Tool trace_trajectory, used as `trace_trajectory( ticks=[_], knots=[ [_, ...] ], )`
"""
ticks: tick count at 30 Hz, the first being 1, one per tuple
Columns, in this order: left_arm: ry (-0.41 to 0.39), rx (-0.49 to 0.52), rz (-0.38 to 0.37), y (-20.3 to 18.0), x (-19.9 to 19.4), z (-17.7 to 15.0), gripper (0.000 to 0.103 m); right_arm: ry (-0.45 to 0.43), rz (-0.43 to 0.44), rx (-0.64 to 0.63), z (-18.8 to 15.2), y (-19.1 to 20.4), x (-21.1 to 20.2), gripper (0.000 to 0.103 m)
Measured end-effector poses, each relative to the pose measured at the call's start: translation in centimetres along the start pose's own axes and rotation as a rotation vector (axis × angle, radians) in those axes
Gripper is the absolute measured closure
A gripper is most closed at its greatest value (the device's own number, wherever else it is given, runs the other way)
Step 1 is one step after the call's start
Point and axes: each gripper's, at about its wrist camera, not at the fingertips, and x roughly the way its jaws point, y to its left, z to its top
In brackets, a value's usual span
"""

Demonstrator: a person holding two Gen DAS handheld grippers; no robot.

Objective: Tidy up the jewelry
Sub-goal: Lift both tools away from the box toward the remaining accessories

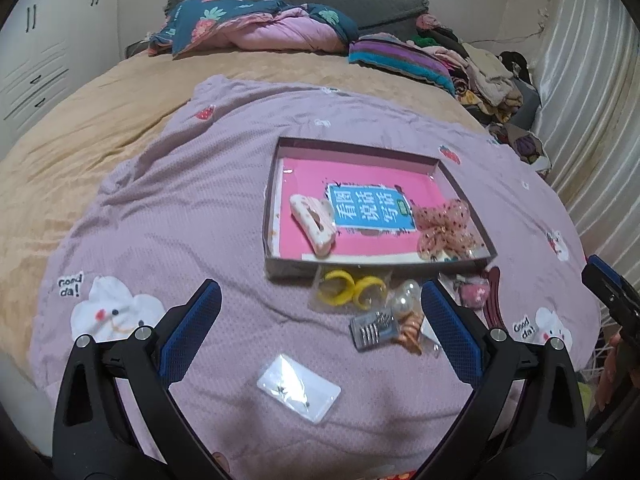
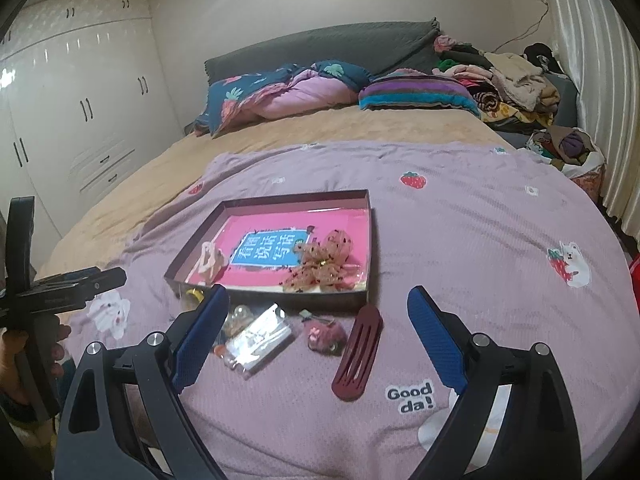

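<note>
Blue-padded left gripper (image 1: 320,330) and right gripper (image 2: 318,340) both spread wide, empty, hovering level just short of tray (image 1: 280,270).

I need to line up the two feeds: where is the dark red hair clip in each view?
Left wrist: the dark red hair clip shows at lower right, partly hidden behind the claw's right finger.
Right wrist: it lies at lower centre, between the claw's fingers.
Shared landmark: the shallow box just beyond it.

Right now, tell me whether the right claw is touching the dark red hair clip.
Apart. In the right wrist view the right claw is open and the dark red hair clip lies flat on the blanket between its fingers, clear of both.
</note>
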Motion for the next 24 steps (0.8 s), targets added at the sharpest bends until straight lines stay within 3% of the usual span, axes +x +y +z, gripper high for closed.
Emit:
trace_trajectory(
  ticks=[11, 24],
  knots=[
    [0.038, 0.017, -0.007, -0.6, 0.6, -2.3, 0.009, 0.049, 0.004, -0.013, -2.1, 0.0, 0.4, 0.013],
    [0.109, 0.056, -0.073, -1.8, 3.5, -4.6, 0.010, 0.149, 0.023, -0.024, -4.1, -0.1, 3.1, 0.013]
  ],
)
